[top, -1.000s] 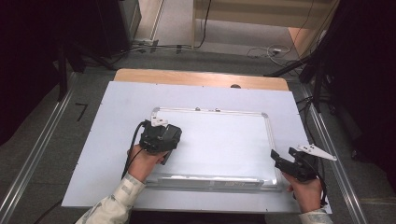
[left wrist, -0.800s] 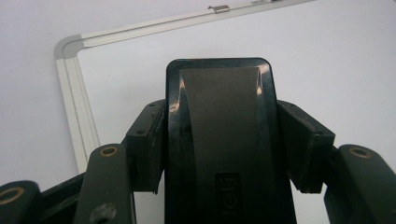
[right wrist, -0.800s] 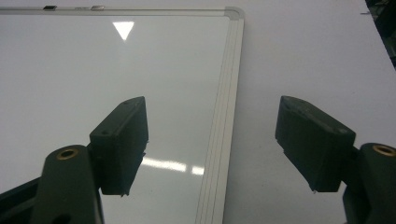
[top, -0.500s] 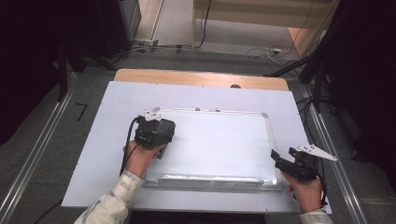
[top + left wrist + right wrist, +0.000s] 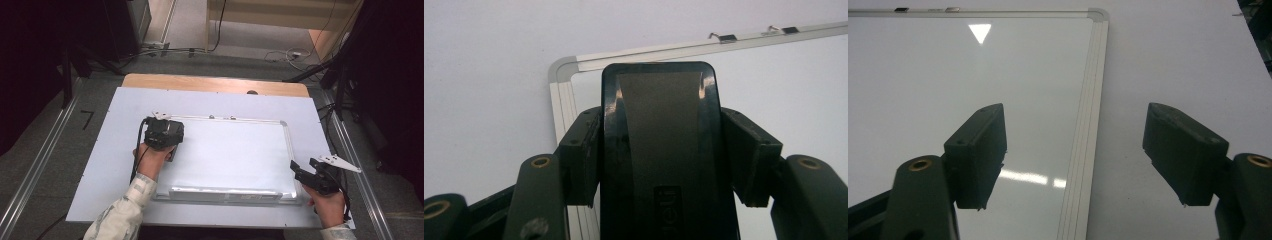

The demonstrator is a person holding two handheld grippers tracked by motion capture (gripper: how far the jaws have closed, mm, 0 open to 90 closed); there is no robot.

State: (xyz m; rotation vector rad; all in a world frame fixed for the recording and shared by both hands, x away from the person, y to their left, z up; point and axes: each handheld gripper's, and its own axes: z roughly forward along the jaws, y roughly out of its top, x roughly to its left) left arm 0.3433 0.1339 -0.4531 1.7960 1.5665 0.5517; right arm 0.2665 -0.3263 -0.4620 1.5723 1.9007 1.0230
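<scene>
Forward across the whiteboard [image 5: 235, 150] slid left tool [image 5: 664, 155], clamping eraser [image 5: 659, 145].

A big white sheet [image 5: 100, 150] covered the table in the middle of the frame. A strip of brown wood [image 5: 215, 83] showed along its top edge, with a small dark round spot [image 5: 252, 92] on it. The grey floor [image 5: 250, 45] lay at the top, with thin wires [image 5: 290, 54] on it. A black box [image 5: 125, 20] stood at the upper left. A long metal rail ran down the left side [image 5: 40, 165] and another down the right side [image 5: 360, 170].
</scene>
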